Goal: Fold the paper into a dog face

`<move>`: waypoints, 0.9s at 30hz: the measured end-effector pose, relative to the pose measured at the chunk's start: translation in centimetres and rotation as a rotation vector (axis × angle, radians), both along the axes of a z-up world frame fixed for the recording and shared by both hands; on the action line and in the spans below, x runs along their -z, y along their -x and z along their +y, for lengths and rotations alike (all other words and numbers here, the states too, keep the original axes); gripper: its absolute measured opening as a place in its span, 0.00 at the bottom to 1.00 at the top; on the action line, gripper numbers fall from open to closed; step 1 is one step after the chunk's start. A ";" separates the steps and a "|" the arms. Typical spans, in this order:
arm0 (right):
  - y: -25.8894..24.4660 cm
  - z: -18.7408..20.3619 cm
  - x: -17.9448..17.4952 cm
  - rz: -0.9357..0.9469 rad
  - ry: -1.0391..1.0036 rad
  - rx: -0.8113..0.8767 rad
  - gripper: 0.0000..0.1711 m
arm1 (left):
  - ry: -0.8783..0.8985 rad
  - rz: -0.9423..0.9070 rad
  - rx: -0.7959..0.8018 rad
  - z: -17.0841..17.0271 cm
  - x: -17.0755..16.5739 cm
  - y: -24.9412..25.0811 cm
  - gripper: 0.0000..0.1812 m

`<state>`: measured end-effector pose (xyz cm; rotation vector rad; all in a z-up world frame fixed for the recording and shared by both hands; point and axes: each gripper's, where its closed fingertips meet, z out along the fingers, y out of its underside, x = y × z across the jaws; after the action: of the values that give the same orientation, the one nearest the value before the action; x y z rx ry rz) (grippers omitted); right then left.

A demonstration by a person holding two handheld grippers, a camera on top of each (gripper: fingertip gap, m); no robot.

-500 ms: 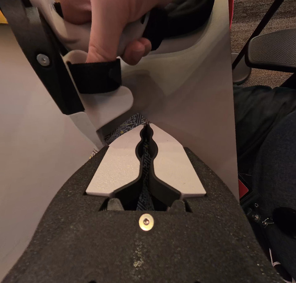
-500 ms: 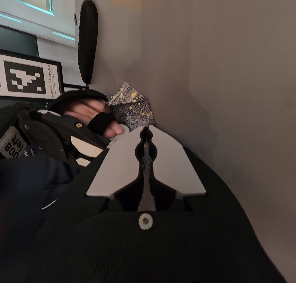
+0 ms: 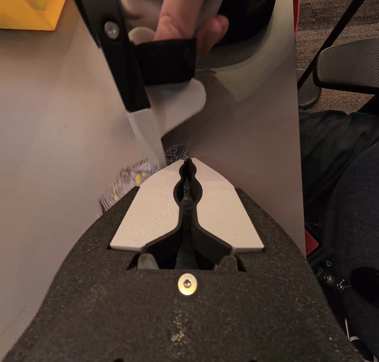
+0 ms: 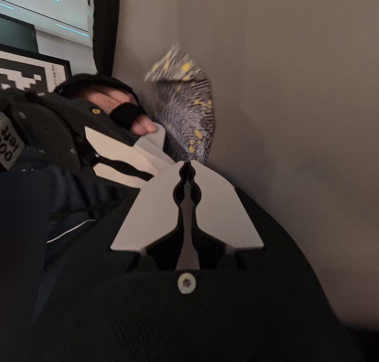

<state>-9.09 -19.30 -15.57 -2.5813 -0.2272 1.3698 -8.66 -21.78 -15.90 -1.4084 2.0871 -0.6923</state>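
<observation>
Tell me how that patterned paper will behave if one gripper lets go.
The patterned paper is thin and already creased, so it would probably flop or swing from the remaining grip. It looks very light, pinched by only the tips of the right gripper and left gripper. A hard pull might tear it.

The thin folded paper [image 4: 184, 114], printed in a fine black-and-white maze pattern with yellow flecks, is looking matt and creased. The pale grey plastic fingers [image 3: 155, 208] of the left gripper [image 3: 187, 162] are showing a faintly grainy, matt finish, set in a rough, speckled black body with a shiny metal screw [image 3: 187, 284]. The smooth, matt grey surface [image 3: 51, 126] is reflecting little light. A black woven fabric strap [image 3: 166, 61] is looking soft and dull.
</observation>
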 end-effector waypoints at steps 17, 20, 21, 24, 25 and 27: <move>0.1 -3.2 -0.7 -0.086 -0.135 -0.076 0.01 | -0.016 -0.003 -0.011 0.0 0.0 0.0 0.01; 0.4 -3.6 -0.7 -0.127 -0.170 -0.062 0.01 | -0.014 -0.004 -0.011 0.0 0.0 0.0 0.01; 0.6 -3.6 -0.4 -0.123 -0.157 -0.053 0.01 | -0.015 -0.004 -0.011 0.0 0.0 0.0 0.01; 0.9 -3.7 0.2 -0.105 -0.107 -0.032 0.01 | -0.024 -0.003 -0.009 0.0 0.0 0.0 0.01; 0.9 -3.8 0.2 -0.099 -0.091 -0.022 0.01 | -0.025 -0.004 -0.010 0.0 0.0 0.0 0.01; 0.7 -3.8 0.2 -0.111 -0.083 -0.012 0.01 | -0.025 -0.004 -0.013 0.0 0.0 0.0 0.01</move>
<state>-9.78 -23.15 -15.79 -2.5930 -0.3114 1.1964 -8.66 -21.75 -15.94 -1.4044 2.0746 -0.6609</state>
